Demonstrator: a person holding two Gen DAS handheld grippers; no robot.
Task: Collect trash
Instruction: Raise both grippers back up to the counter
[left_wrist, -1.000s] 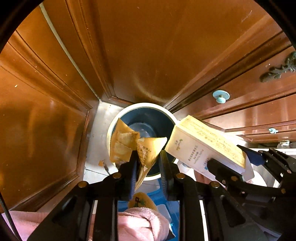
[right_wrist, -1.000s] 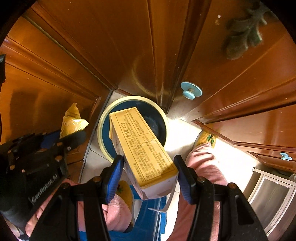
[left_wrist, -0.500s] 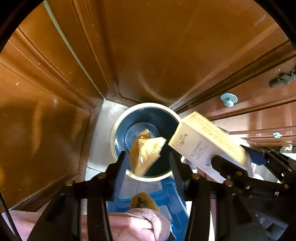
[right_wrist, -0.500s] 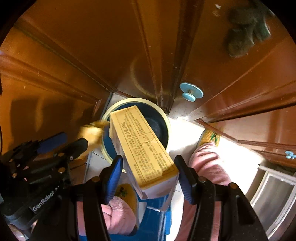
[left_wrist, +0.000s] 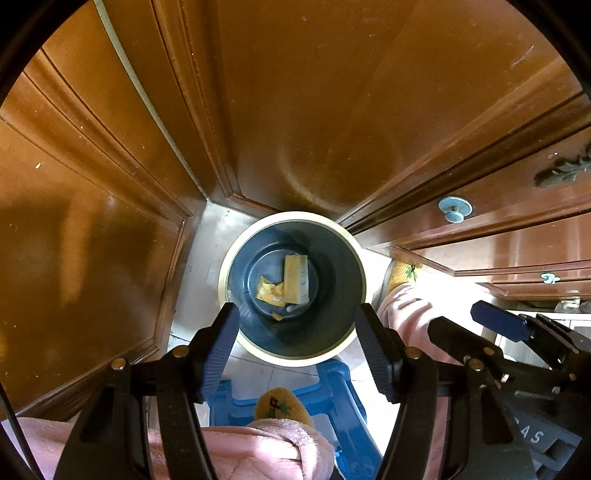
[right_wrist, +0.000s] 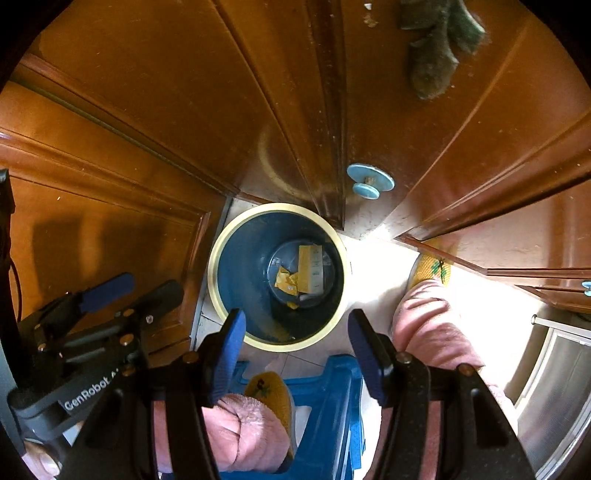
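A rectangular yellow carton (left_wrist: 295, 277) and a crumpled yellow wrapper (left_wrist: 269, 291) are seen lying touching at the bottom of the round, cream-rimmed blue bin (left_wrist: 334, 266). Both the left gripper (left_wrist: 295, 345) and the right gripper (right_wrist: 295, 343) are held wide apart, with nothing held, above it. Glossy brown wooden cabinets (left_wrist: 314, 103) surround the pale tiled floor (left_wrist: 205, 266).

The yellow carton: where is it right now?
In both wrist views the yellow carton lies at the bottom of the blue bin, right of the crumpled yellow wrapper and touching it.
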